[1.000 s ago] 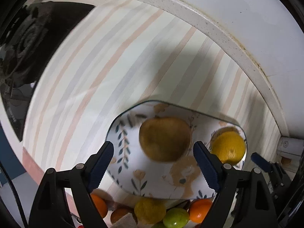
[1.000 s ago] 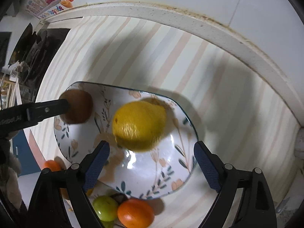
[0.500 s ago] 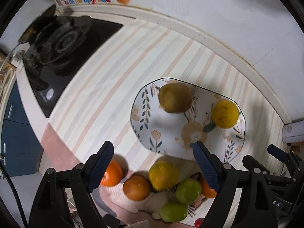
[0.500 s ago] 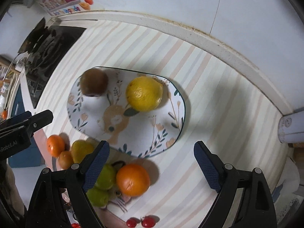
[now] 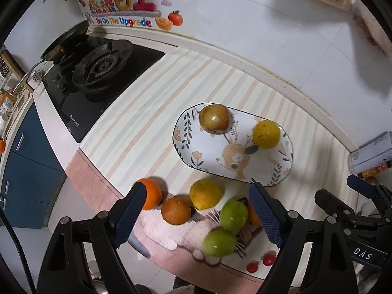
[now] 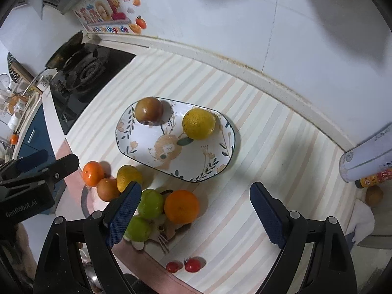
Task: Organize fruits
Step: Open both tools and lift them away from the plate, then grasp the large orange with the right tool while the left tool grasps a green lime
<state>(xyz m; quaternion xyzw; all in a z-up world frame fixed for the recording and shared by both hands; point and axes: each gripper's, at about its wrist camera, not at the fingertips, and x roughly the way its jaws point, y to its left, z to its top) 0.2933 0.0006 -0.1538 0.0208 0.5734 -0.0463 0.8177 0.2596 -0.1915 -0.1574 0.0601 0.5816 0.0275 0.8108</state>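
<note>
A floral oval plate (image 5: 286, 171) (image 6: 220, 169) on the striped mat holds a brown fruit (image 5: 214, 118) (image 6: 149, 110) and a yellow citrus (image 5: 266, 134) (image 6: 198, 123). Loose fruit lies in front of it: an orange (image 5: 152, 196) (image 6: 92, 173), a brownish orange (image 5: 176, 210) (image 6: 107, 189), a yellow one (image 5: 205, 194) (image 6: 127, 175), two green ones (image 5: 232, 215) (image 6: 150, 203) and a big orange (image 6: 181, 205). My left gripper (image 5: 196, 210) is open and empty, high above the loose fruit. My right gripper (image 6: 193, 210) is open and empty, high above the mat.
A gas stove (image 5: 98, 66) (image 6: 80, 71) with a pan stands at the left. Two cherry tomatoes (image 6: 183, 265) (image 5: 259, 263) lie near the counter's front edge. A white roll (image 6: 367, 156) (image 5: 370, 154) and a small bottle (image 6: 374, 178) are at the right. A tiled wall is behind.
Both grippers have risen and drawn back from the plate, empty and open. The brown fruit and yellow citrus stay on the plate. The loose fruit, stove and wall have come into view.
</note>
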